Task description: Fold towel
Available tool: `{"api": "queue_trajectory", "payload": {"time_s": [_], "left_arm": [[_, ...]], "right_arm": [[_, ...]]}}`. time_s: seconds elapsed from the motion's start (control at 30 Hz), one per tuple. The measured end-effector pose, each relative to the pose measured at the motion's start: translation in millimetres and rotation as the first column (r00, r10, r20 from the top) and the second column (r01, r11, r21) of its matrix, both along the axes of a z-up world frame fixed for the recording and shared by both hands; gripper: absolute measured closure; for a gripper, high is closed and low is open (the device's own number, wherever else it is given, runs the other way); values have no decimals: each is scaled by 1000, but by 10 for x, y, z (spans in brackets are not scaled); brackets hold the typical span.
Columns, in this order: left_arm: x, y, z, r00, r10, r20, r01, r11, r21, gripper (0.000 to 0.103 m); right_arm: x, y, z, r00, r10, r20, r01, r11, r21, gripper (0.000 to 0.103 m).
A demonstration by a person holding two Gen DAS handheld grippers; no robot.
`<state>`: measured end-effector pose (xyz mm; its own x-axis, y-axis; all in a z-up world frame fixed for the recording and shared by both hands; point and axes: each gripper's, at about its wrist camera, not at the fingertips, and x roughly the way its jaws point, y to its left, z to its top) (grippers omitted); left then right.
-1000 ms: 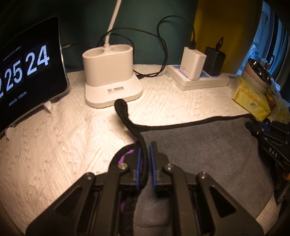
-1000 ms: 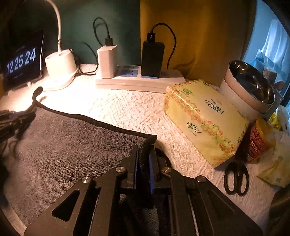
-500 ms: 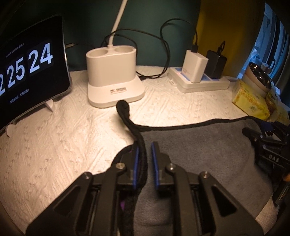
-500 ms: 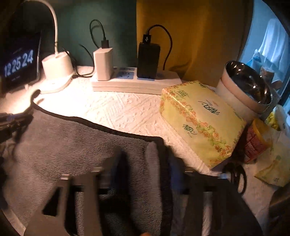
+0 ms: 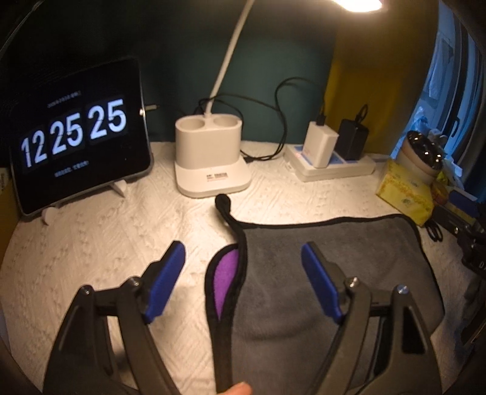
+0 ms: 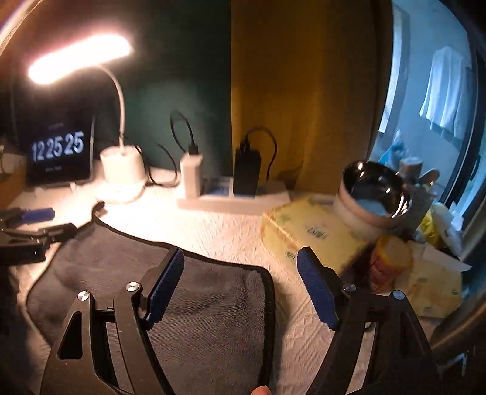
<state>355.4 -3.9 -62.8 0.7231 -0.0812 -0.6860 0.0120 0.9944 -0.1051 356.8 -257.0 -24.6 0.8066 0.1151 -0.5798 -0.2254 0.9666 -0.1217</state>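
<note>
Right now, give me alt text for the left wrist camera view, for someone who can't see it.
The left gripper hangs open above a folded grey towel with black trim, a purple underside peeking out at its left edge. Behind it on the white tablecloth stand a clock display reading 12 25 25, a white lamp base and a power strip.

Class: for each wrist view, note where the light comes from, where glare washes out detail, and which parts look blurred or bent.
Left wrist view: lamp head glares at the top edge; clock stays sharp; fisheye bends the edges. Right wrist view: lamp head blooms white, the tissue box and can smear, blue daylight enters at right; towel reads dark.
</note>
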Motion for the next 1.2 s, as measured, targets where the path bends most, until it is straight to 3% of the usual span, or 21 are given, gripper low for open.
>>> {"api": "queue_trajectory", "payload": {"time_s": [0.57, 1.2], "left_arm": [[-1068, -11, 584, 977, -28, 213, 37, 999, -37, 23], [-2101, -64, 663, 931, -2, 365, 0, 1000, 7, 23]], "right_arm": [[-740, 25, 404, 994, 44, 104, -49, 998, 47, 23], [-1680, 59, 561, 986, 85, 145, -103, 987, 120, 23]]}}
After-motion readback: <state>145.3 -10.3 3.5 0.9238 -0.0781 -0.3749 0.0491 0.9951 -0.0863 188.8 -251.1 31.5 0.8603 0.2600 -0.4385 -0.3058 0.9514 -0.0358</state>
